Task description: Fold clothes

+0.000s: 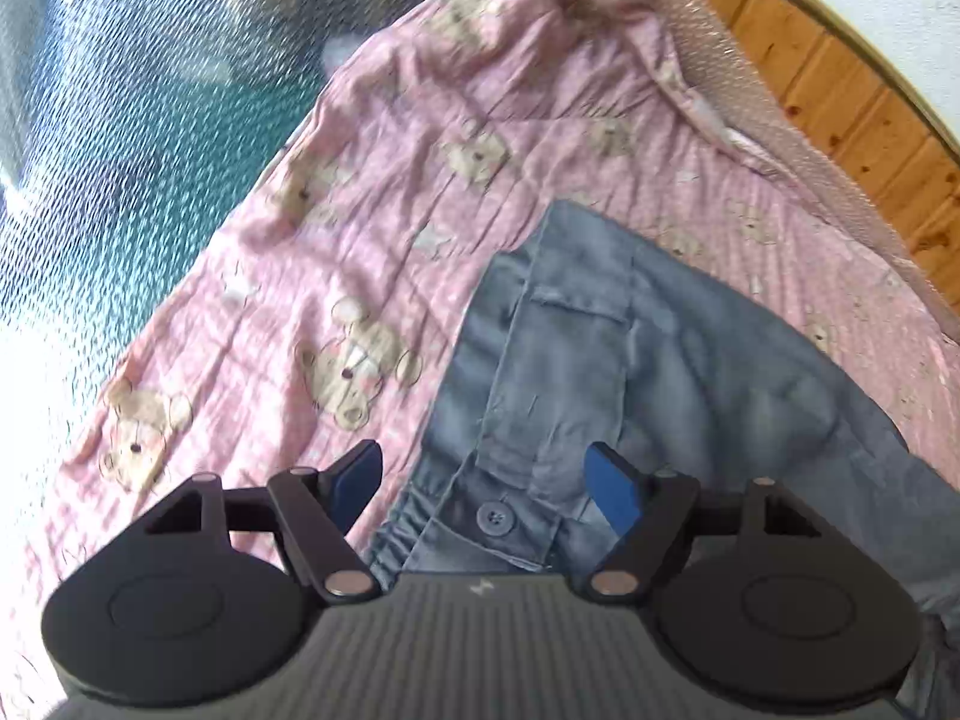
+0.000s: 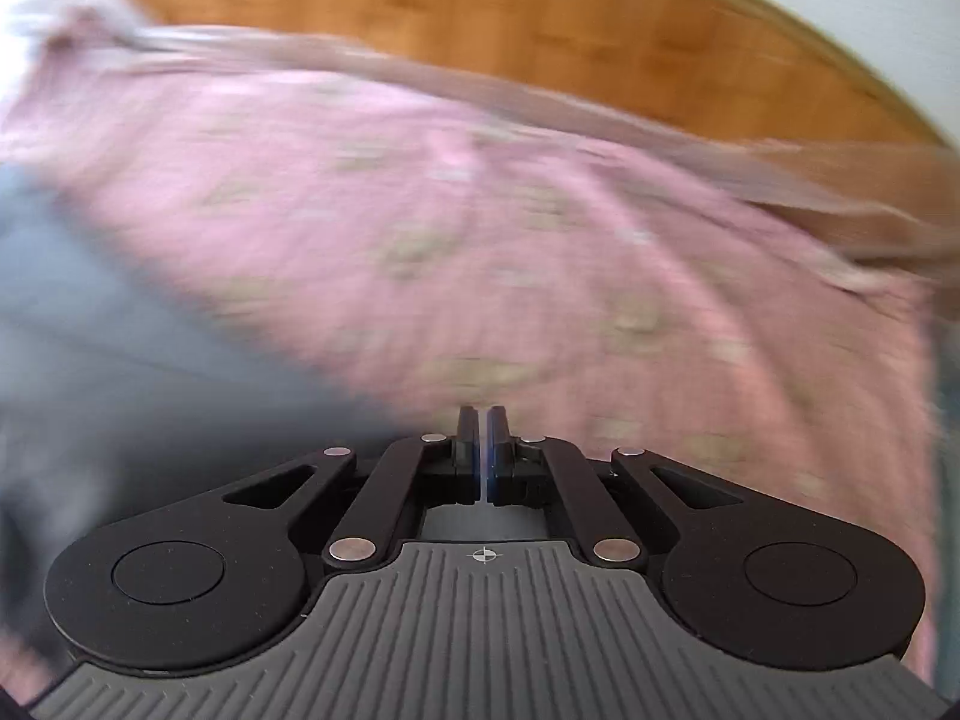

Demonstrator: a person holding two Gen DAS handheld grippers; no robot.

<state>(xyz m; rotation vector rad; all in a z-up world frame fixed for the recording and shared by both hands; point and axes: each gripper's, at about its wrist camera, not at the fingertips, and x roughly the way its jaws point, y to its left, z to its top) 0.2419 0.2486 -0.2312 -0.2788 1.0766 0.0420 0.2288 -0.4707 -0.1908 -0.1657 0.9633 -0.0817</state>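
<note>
Grey-blue trousers [image 1: 630, 360] lie on a pink bedsheet with teddy bears [image 1: 372, 228], waistband and button nearest me. My left gripper [image 1: 486, 474] is open, its blue pads [image 1: 612, 486] standing either side of the waistband just above the button [image 1: 496, 519], not closed on the cloth. In the right wrist view the picture is blurred by motion. My right gripper [image 2: 482, 420] is shut with nothing seen between its fingers, hovering over the pink sheet [image 2: 480, 240]. A grey-blue mass of the trousers [image 2: 120, 360] fills the left of that view.
A teal and grey patterned blanket [image 1: 138, 120] lies to the left of the pink sheet. A wooden headboard [image 1: 840, 90] runs along the far side, with a white wall behind it. The same wooden board [image 2: 540, 30] spans the top of the right wrist view.
</note>
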